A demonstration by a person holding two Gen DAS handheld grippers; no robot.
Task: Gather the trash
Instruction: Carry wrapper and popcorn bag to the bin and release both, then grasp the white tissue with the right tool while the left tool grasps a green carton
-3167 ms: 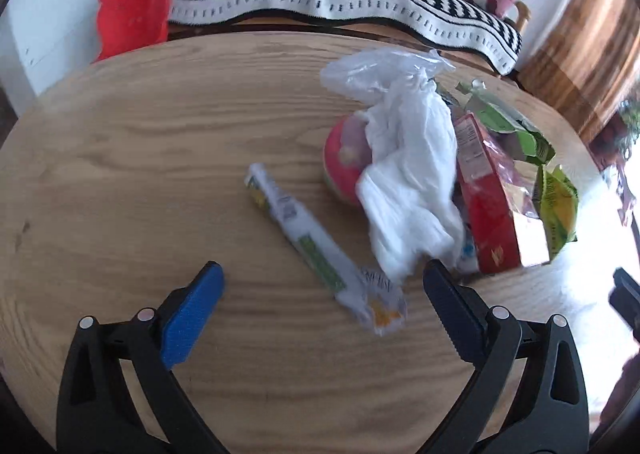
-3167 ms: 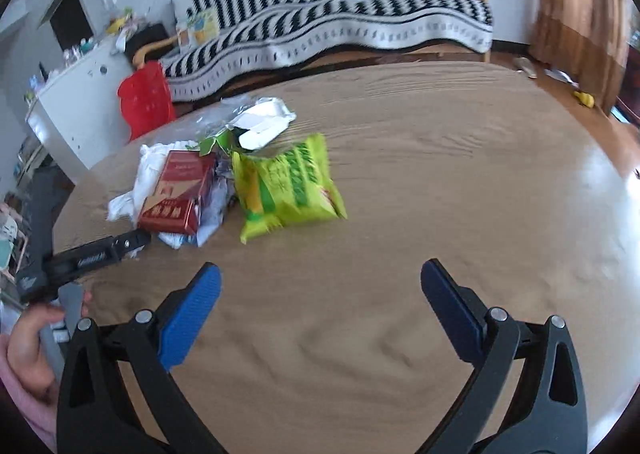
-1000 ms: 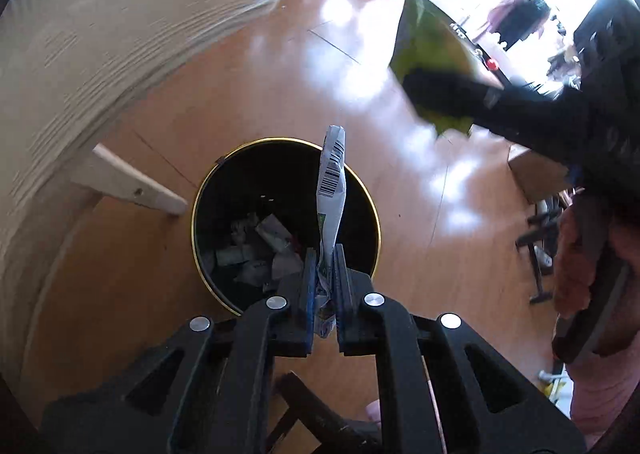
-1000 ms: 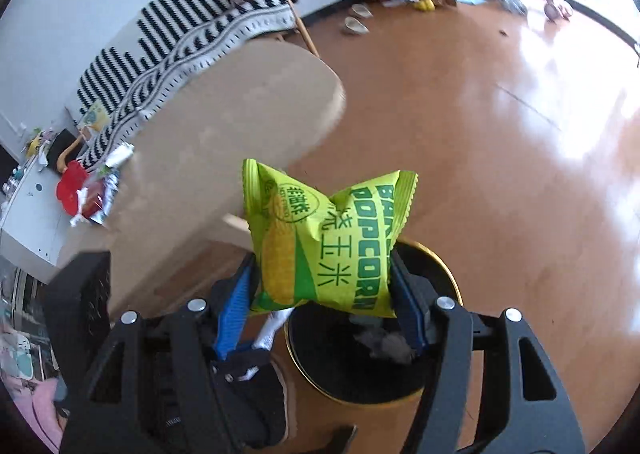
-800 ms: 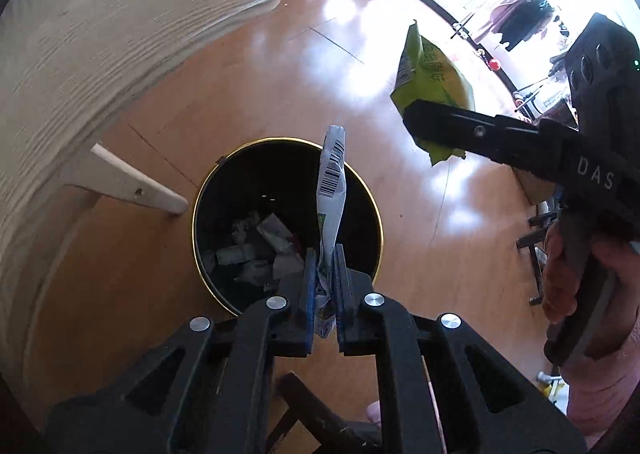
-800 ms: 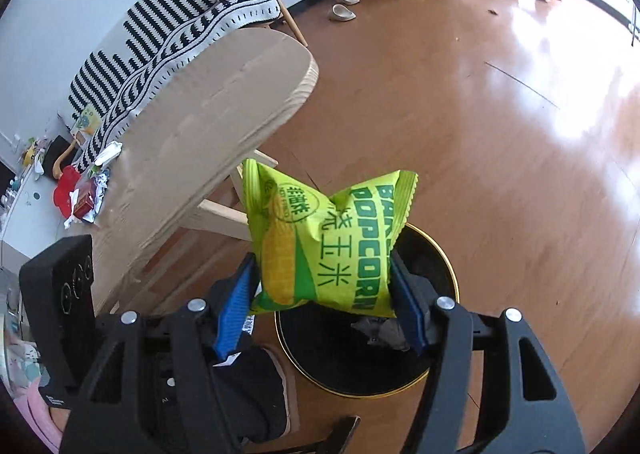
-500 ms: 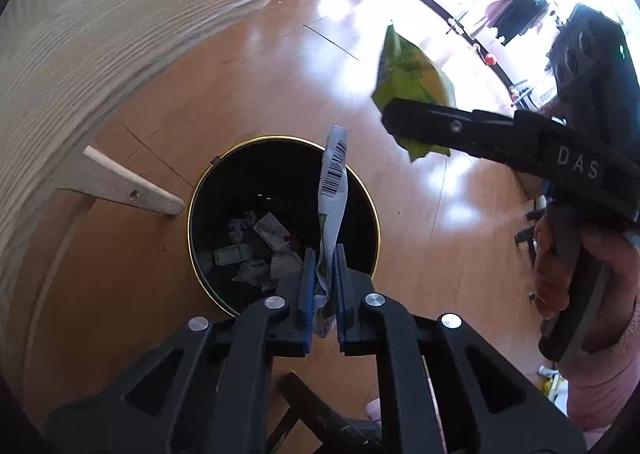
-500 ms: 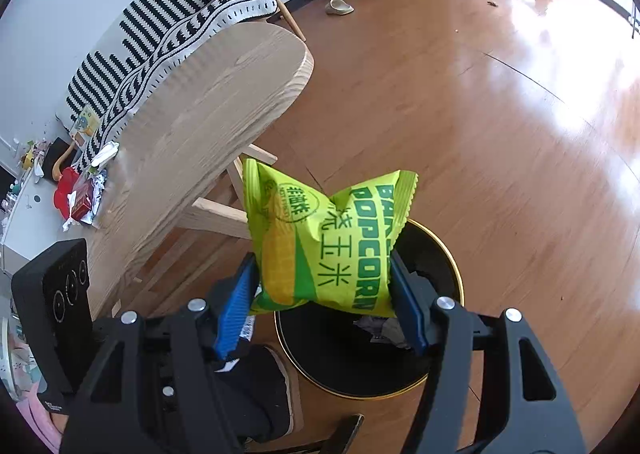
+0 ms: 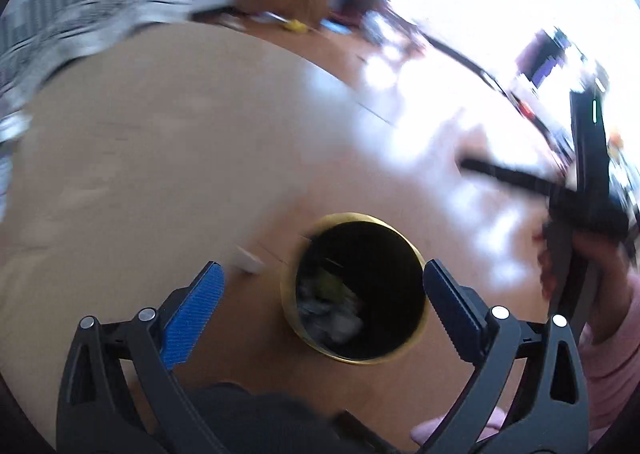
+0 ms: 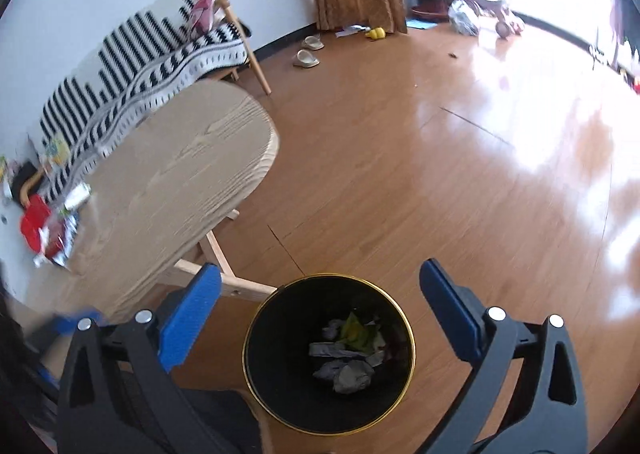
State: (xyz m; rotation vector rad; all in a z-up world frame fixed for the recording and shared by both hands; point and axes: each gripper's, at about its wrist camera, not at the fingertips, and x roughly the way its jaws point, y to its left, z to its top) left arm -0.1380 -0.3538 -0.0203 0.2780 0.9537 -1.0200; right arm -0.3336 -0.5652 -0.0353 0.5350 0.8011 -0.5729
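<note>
Our left claw and right claw, both spread apart and holding nothing, frame the trash bin at lower centre.

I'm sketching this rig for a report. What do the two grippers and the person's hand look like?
Each gripper is matte black plastic with triangular cut-outs, silver rivets at the pivots and ribbed blue pads on the fingers: left gripper, right gripper. In the left wrist view the right hand shows bare skin and a pink sleeve, gripping a black handle. No cables show.
</note>
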